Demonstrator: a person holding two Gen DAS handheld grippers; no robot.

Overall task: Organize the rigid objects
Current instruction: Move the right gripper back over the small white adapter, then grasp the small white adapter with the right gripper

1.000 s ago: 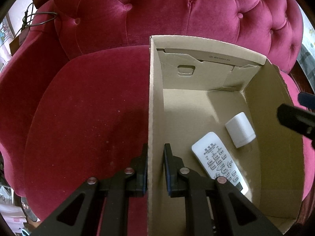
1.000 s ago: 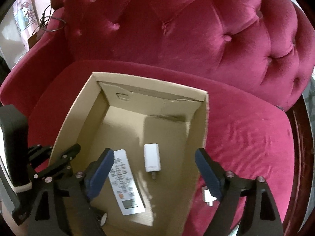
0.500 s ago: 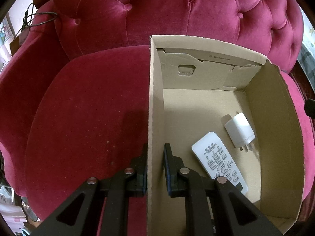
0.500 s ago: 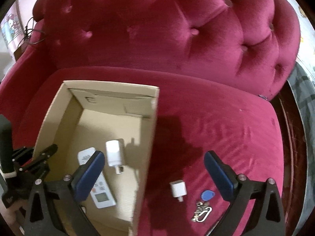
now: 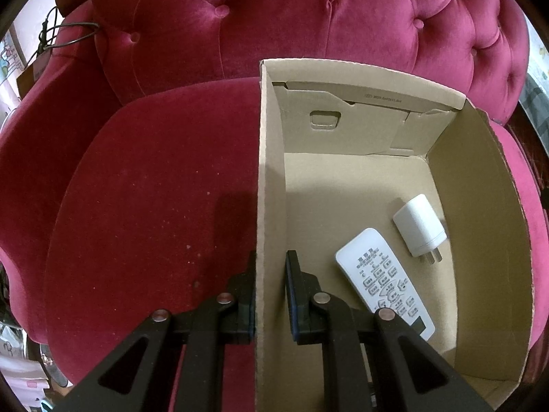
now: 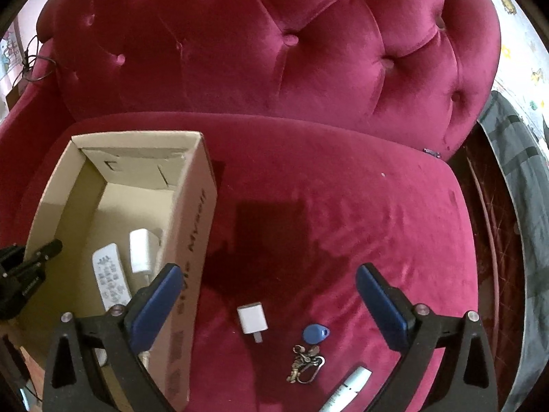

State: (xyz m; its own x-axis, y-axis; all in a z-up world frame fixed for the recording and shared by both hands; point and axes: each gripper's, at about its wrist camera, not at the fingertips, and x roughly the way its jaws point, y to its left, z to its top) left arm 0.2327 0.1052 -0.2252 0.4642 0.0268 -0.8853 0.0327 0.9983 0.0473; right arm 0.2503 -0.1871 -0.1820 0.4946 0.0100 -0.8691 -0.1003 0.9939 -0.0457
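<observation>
- Left gripper (image 5: 271, 292): jaws clamped on the near-left wall of the cardboard box (image 5: 271, 178), one finger outside the wall and one inside.
- Right gripper (image 6: 267, 295): jaws spread wide with nothing between the pads, hanging above the seat just right of the box; its left finger (image 6: 156, 304) overlaps the box's right wall in the right wrist view.
- Cardboard box: open at the top, standing on the seat of the red armchair (image 5: 154, 206), with its far end toward the tufted backrest.
- Remote control (image 5: 384, 281): white, lying flat on the box floor, toward the near end, buttons up.
- Large plug adapter (image 5: 420, 230): white, lying inside the box just beside the remote, on the side toward the box's right wall, prongs pointing to the near end.
- Small plug adapter (image 6: 252, 319): white, lying on the seat outside the box, near its right wall, below the gap of the right gripper.
- Blue key fob (image 6: 315, 333): on the seat, farther from the box than the small adapter.
- Bunch of keys (image 6: 305, 365): just beside the fob, on its near side.
- White tube (image 6: 346, 391): on the seat, farthest from the box, partly cut off at the lower edge of the view.
</observation>
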